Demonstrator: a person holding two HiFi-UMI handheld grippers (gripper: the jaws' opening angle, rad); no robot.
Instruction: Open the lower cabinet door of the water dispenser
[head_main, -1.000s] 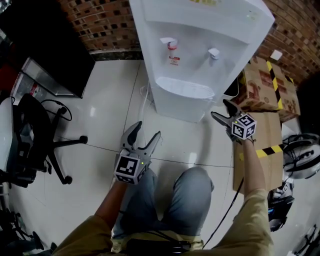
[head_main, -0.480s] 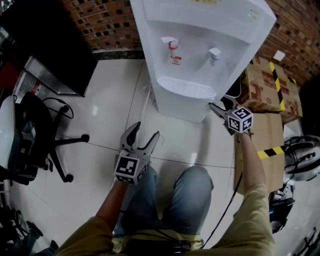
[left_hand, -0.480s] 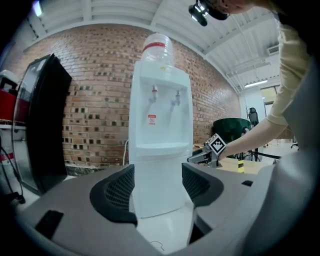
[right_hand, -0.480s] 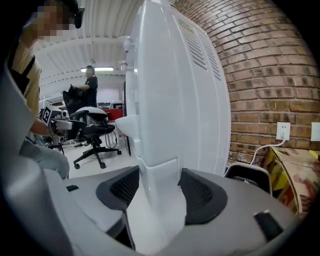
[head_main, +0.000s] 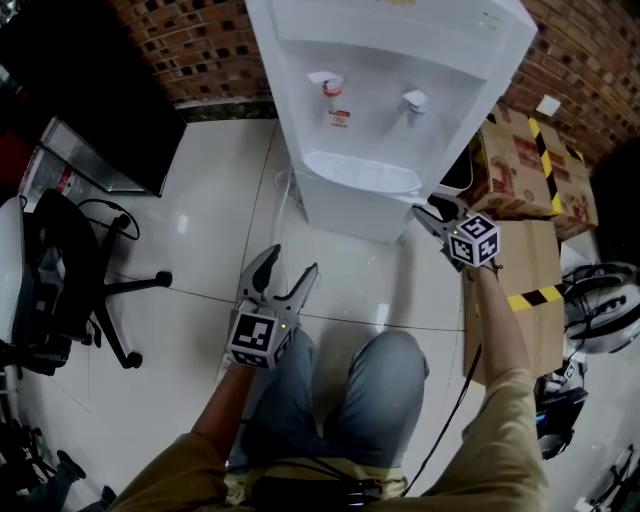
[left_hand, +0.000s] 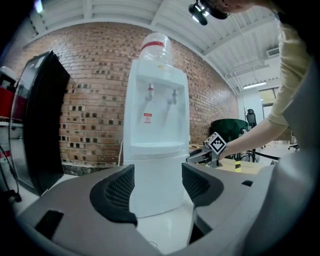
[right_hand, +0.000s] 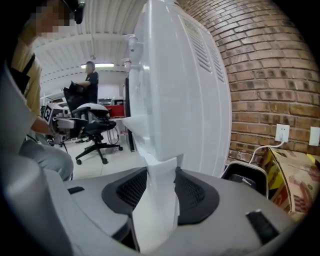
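Observation:
A white water dispenser (head_main: 390, 110) stands against the brick wall. Its lower cabinet door (left_hand: 155, 185) is the plain white front below the drip tray. My right gripper (head_main: 425, 215) is at the dispenser's front right corner. In the right gripper view its jaws (right_hand: 161, 187) are shut on the white door edge (right_hand: 162, 215), both pads pressing on it. My left gripper (head_main: 290, 262) hovers open above the floor before the person's knee and holds nothing. It faces the door (head_main: 345, 212) from a distance.
Taped cardboard boxes (head_main: 520, 160) lie right of the dispenser, beside my right arm. A black office chair (head_main: 70, 270) and a dark cabinet (head_main: 90, 90) are at the left. A thin cable (head_main: 285, 190) runs down at the dispenser's left. A person (right_hand: 90, 80) stands far back.
My right gripper moved up and left to the dispenser's front right corner, and its jaws went from wide open to shut on the door edge. The left gripper kept still.

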